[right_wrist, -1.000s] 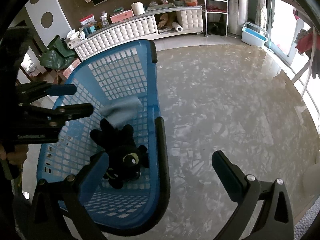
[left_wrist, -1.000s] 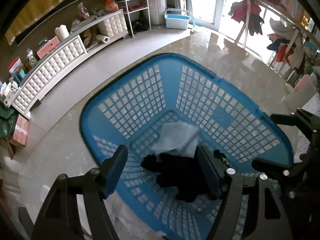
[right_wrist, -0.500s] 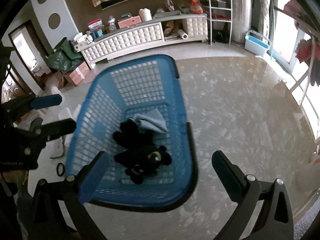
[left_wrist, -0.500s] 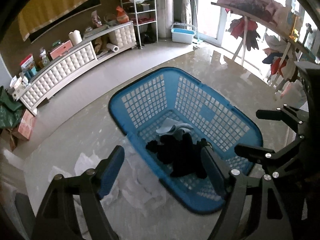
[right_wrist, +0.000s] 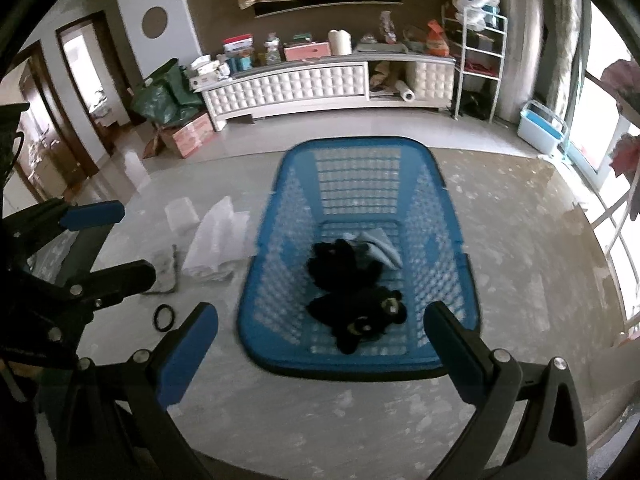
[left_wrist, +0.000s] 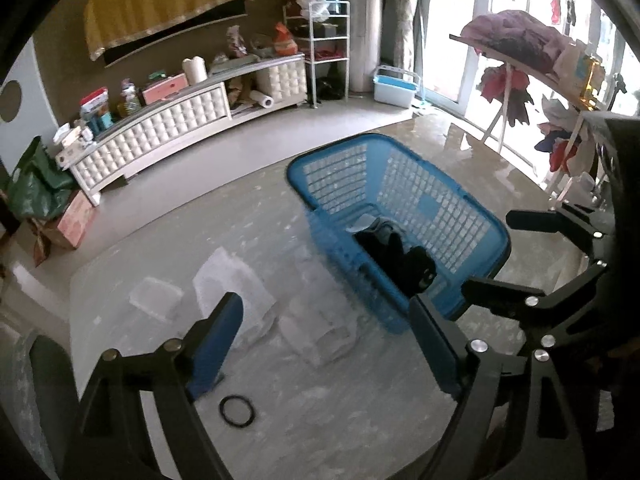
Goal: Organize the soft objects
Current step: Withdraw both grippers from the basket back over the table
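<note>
Jaws empty, plush [right_wrist: 356, 300] in basket [right_wrist: 460, 248] beyond

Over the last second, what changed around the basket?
Both claws, left claw and right claw, pulled up and back from the blue basket; the left's jaws have just been opening, empty. The black plush toy and grey cloth stayed inside.

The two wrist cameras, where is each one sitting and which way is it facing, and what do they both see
Left wrist: on the left gripper, aimed down at the floor beside the blue basket; its own open fingers show, and the right gripper enters at right.
Right wrist: on the right gripper, aimed down over the basket's near end; its own open fingers show, and the left gripper enters at left.
Shared: basket, black plush toy, light blue cloth, black ring, white cabinet.
</note>
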{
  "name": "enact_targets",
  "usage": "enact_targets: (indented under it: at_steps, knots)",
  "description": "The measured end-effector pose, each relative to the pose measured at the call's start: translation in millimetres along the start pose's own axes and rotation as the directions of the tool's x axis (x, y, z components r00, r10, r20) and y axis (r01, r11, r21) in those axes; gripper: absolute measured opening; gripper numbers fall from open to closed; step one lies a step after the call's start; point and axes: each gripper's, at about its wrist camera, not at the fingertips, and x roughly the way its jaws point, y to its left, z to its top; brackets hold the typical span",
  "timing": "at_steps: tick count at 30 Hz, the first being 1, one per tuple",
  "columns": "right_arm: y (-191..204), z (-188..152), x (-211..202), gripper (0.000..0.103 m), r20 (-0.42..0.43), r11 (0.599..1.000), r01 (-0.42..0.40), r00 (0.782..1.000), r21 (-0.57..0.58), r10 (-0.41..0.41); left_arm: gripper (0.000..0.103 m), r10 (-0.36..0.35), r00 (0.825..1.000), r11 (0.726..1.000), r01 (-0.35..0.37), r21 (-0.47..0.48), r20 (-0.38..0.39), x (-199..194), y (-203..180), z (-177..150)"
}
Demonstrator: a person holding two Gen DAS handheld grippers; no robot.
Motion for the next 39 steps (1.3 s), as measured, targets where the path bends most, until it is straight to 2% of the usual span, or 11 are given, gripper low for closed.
enact_targets:
  at_steps: [2,5,11,16,20,26,29,32,35,39]
  knots:
    - [9.3,1.2,0.4,0.103,-0.001,1.0,-0.009,1.0,-0.021,0.009,0.084,0.018,1.0,1.0,-0.018,-0.008,0.01,-7.7,5.9,-9.7]
    - [25.5,1.7,4.0,0.103,-0.009,0.998,-0.01,1.0,-0.057,0.01,0.089,0.038,0.999,0.999,-0.038,-0.036,0.013,-18.7,19.1,-26.7]
    - [56.6,3.4,16.4,0.103,-0.025,0.993,-0.027,0.999,-0.118,0.025,0.09,0.068,0.998,0.991,-0.067,-0.118,0.003,-39.9,54.0,-57.0]
    - [77.8,6.4,33.3,0.103,-0.045,0.985,-0.05,0.998,-0.163,0.044,0.09,0.122,0.992,0.981,-0.123,-0.151,-0.019,-51.2,77.1,-83.4]
    - [92.0,9.8,49.4,0.103,-0.07,0.979,-0.061,0.996,-0.192,0.049,0.09,0.133,0.991,0.972,-0.136,-0.194,-0.026,-57.5,95.1,-103.0]
    - [110.4,11.3,68.1,0.103,-0.097,0.972,-0.076,0.994,-0.221,0.056,0.09,0.142,0.988,0.947,-0.154,-0.283,-0.061,-53.3,120.9,-125.3]
    - [126.1,5.4,77.1,0.103,-0.106,0.971,-0.076,0.993,-0.225,0.053,0.092,0.163,0.983,0.937,-0.182,-0.297,-0.086,-47.8,129.7,-133.9]
    - [136.0,5.4,88.8,0.103,-0.124,0.968,-0.08,0.991,-0.237,0.051,0.093,0.155,0.982,0.936,-0.18,-0.303,-0.104,-40.8,136.7,-141.1]
    - [144.9,2.6,99.3,0.103,-0.144,0.967,-0.082,0.988,-0.241,0.048,0.103,0.155,0.981,0.928,-0.186,-0.322,-0.12,-33.4,146.1,-148.3]
    - [148.9,1.4,114.5,0.103,-0.173,0.968,-0.089,0.984,-0.235,0.048,0.103,0.133,0.982,0.918,-0.174,-0.357,-0.136,-25.7,157.4,-153.6]
